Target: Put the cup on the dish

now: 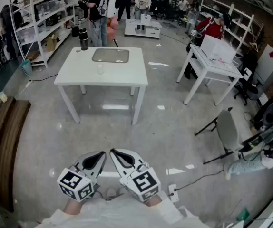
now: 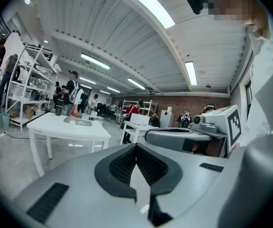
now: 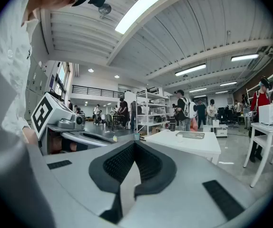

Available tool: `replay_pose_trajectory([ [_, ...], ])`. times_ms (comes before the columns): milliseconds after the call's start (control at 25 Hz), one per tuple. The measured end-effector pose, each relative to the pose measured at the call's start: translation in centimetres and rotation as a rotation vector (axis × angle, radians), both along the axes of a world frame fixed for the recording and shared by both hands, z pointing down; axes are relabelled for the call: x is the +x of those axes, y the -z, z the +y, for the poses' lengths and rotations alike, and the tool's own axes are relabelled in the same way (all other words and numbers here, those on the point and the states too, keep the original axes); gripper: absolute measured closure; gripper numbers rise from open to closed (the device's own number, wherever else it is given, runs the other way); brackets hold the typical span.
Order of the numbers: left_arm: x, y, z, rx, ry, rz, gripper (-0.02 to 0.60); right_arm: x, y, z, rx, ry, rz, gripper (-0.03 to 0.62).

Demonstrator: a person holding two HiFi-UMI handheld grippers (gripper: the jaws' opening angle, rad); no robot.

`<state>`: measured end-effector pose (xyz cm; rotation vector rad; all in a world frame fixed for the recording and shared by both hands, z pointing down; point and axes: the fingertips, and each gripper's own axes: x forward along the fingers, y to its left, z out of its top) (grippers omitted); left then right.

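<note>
The cup [image 1: 100,69], small and pale, stands upright on the white table [image 1: 79,75], on bare tabletop near the dish's near edge and not on it. The dish [image 1: 110,55] is a shallow, greyish rectangular tray lying flat towards the table's far side. A dark bottle [image 1: 83,39] stands at the far left corner; any label on it is too small to read.

Both grippers are held close to the person's body, well apart from the table, side by side and pointing roughly towards it. The left gripper [image 1: 101,155] has its jaws pressed together with nothing between them, as the left gripper view [image 2: 136,145] shows, with the floor visible past the tips. The right gripper [image 1: 113,152] is likewise closed on nothing [image 3: 135,143].

The only print that shows is the black-and-white square pattern on each gripper's marker cube [image 1: 75,184] [image 1: 143,183]; these are coded patterns, not words.
</note>
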<state>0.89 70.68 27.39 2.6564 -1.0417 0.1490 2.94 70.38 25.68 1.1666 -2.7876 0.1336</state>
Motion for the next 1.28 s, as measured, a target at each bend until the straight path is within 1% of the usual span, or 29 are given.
replay_pose_trajectory([
  [160, 1.0, 0.0, -0.1, -0.005, -0.029, -0.008, 0.574, 0.3, 0.0, -0.5, 0.024, 0.010, 0.008, 0.580],
  [360, 0.8, -0.3, -0.6, -0.006, -0.020, -0.022, 0.572, 0.9, -0.1, -1.0, 0.006, 0.000, -0.002, 0.580],
  [480, 0.6, -0.2, -1.0, -0.016, -0.004, 0.009, 0.572, 1.0, -0.3, -1.2, 0.005, 0.007, 0.001, 0.580],
  [600, 0.8, -0.4, -1.2, -0.033, -0.008, 0.039, 0.572, 0.8, -0.4, -1.2, -0.036, 0.014, -0.027, 0.580],
  [800, 1.2, -0.9, -1.4, -0.043, -0.012, 0.017, 0.572, 0.8, -0.9, -1.8, -0.025, 0.030, -0.006, 0.580],
  [960, 1.6, -1.4, -2.1, -0.070, -0.008, 0.014, 0.572, 1.0, -1.2, -2.3, -0.058, 0.051, -0.042, 0.579],
  [1120, 2.4, -1.6, -2.8, -0.070, -0.001, 0.001, 0.572, 1.8, -1.5, -2.7, -0.058, 0.060, -0.019, 0.579],
  [1280, 3.0, -2.3, -3.0, -0.083, 0.011, -0.002, 0.572, 2.4, -1.6, -3.4, -0.068, 0.064, -0.036, 0.579],
])
